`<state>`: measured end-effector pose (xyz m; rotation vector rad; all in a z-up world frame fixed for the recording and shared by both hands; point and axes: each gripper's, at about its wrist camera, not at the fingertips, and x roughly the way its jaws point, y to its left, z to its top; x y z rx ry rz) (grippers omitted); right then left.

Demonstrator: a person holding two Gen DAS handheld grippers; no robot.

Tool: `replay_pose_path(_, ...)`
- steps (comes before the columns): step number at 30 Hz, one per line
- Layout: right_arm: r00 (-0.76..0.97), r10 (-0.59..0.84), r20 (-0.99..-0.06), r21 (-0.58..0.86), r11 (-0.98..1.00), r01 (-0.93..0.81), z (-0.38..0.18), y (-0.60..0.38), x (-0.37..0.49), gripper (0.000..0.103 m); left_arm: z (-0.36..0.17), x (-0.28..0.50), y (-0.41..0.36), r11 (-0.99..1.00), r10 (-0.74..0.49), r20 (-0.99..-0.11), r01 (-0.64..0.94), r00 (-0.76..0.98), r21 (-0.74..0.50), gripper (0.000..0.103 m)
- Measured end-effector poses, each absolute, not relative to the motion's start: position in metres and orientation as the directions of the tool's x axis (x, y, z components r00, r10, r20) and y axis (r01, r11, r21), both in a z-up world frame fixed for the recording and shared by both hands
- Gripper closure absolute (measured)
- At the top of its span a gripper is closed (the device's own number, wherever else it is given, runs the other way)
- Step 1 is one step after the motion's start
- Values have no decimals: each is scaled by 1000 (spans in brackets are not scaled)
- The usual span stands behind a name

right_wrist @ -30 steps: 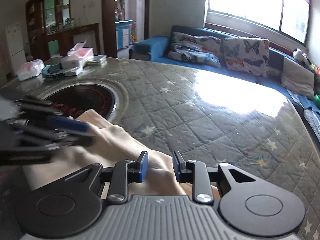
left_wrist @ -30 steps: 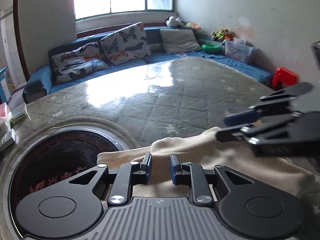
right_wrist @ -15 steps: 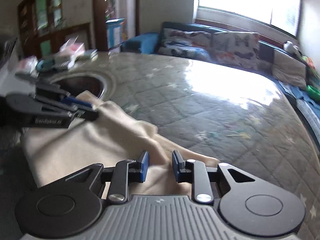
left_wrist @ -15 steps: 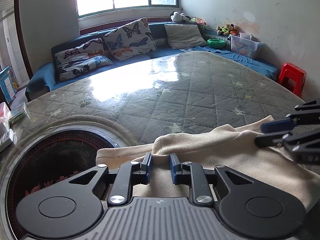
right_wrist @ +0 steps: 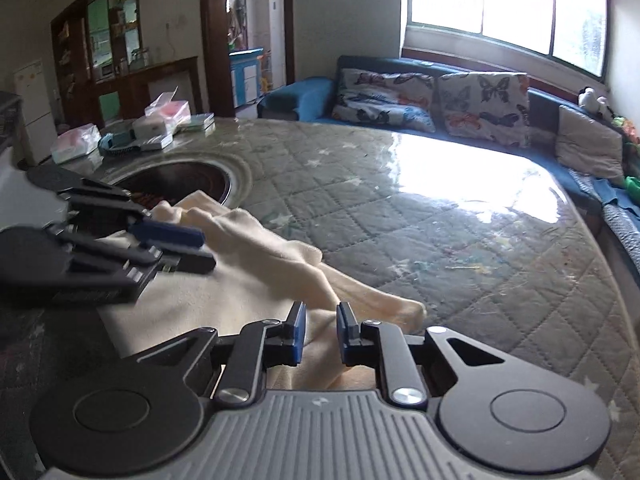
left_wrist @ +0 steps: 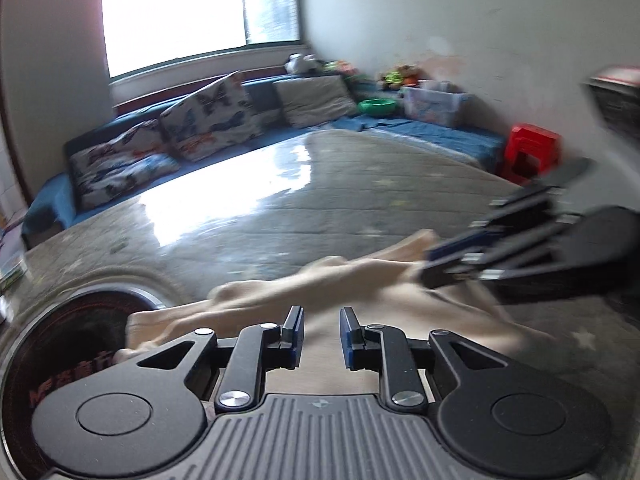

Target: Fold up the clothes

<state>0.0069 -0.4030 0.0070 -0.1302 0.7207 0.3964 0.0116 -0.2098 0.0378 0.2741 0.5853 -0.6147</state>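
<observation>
While 0.5 s ago well apart, both half-open empty grippers (left_wrist: pixel 320 338) (right_wrist: pixel 321 330) now closer over cream garment (right_wrist: pixel 256 280)

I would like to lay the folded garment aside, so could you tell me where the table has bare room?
Free: the quilted tabletop between the cream garment and the sofa. Crowded: the far corner with boxes, beyond the round inset.

Daylight floods from my window (left_wrist: pixel 192 16), glaring off the table (right_wrist: pixel 460 184). My left view smears with motion blur; edges bow.
</observation>
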Motion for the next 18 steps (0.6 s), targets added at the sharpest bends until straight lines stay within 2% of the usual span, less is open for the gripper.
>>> replay_pose_path(3, 654, 305, -692, 3, 907, -421, -2, -406, 14, 91, 33, -7, -227, 731, -519, -589, 679, 619, 69, 82)
replay_pose_path(9, 615, 355, -704, 62, 894, -444, -4, -421, 22, 91, 26, -29, -252, 632, -603, -577, 771, 550, 74, 84)
replay_pose_path(14, 613, 362, -702, 78, 895, -439, -5, -423, 25, 91, 15, -37, -266, 608, -606, -581, 788, 543, 103, 84)
replay_pose_path(18, 637, 346, -689, 69, 906, -418, 0, -421, 15, 91, 26, -40, -255, 623, -623, -558, 779, 548, 70, 81)
